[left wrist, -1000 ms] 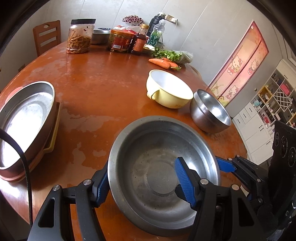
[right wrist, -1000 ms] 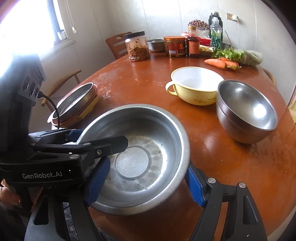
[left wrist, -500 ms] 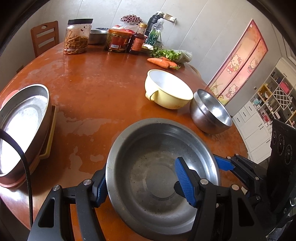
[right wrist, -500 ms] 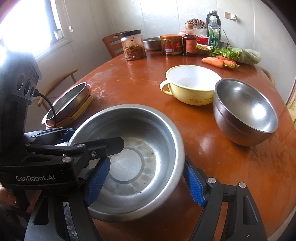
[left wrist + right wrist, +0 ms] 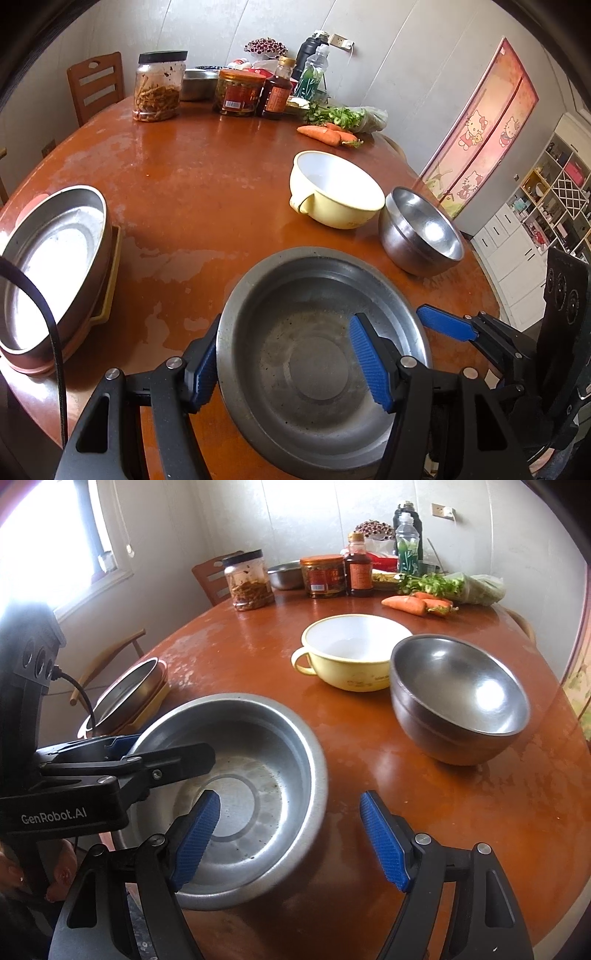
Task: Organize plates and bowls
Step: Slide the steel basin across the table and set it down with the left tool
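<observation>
Four bowls (image 5: 325, 347), two carrots (image 5: 319, 133), two jars (image 5: 159, 86).

Open brown tabletop (image 5: 207, 184) across the middle, passable between shallow steel basin (image 5: 317, 354) and stacked steel pan at left (image 5: 55, 258). Blocked to the right by yellow handled enamel bowl (image 5: 338, 192) and deep steel bowl (image 5: 421, 232); crowded with jars (image 5: 159, 86) along the far edge.

Daylight floods from the window (image 5: 55, 542), blown out white; glare glints on the worktop (image 5: 424, 760) and steel bowl (image 5: 461, 698). Fisheye edges bend and darken.
</observation>
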`<state>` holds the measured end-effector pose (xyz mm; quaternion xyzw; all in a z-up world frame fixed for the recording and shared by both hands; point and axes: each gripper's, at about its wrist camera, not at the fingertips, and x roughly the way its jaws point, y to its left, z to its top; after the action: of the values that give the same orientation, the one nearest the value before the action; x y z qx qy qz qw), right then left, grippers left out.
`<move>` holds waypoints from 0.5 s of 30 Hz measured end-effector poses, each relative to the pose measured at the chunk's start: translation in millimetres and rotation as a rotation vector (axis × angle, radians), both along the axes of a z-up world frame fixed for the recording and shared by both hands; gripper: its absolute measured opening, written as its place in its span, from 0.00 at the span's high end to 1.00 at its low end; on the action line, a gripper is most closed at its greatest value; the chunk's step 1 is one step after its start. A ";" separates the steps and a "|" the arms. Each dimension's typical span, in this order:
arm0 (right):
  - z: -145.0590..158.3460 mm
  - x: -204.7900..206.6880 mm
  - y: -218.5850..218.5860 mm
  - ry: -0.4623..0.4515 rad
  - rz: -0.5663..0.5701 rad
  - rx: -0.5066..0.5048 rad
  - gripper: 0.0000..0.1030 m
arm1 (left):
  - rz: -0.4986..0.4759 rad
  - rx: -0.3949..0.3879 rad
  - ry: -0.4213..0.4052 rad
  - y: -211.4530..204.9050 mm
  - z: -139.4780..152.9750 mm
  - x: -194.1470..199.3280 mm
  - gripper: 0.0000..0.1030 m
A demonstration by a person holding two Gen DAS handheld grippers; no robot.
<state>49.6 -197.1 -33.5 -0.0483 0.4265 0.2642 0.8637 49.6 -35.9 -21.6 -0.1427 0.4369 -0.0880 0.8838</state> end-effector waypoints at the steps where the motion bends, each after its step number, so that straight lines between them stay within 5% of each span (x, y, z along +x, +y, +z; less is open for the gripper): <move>1: 0.8 -0.1 -2.3 -0.001 -0.004 0.003 0.22 | 0.001 0.006 -0.001 -1.1 1.1 0.1 0.37; 15: 5.1 -4.6 -29.8 -0.010 -0.038 0.042 0.22 | 0.036 0.084 0.041 -12.0 -5.6 7.3 0.36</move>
<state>45.1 -226.9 -28.4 -0.0234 0.4175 0.2563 0.8715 56.9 -47.9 -27.2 -0.1151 0.4555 -0.0509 0.8813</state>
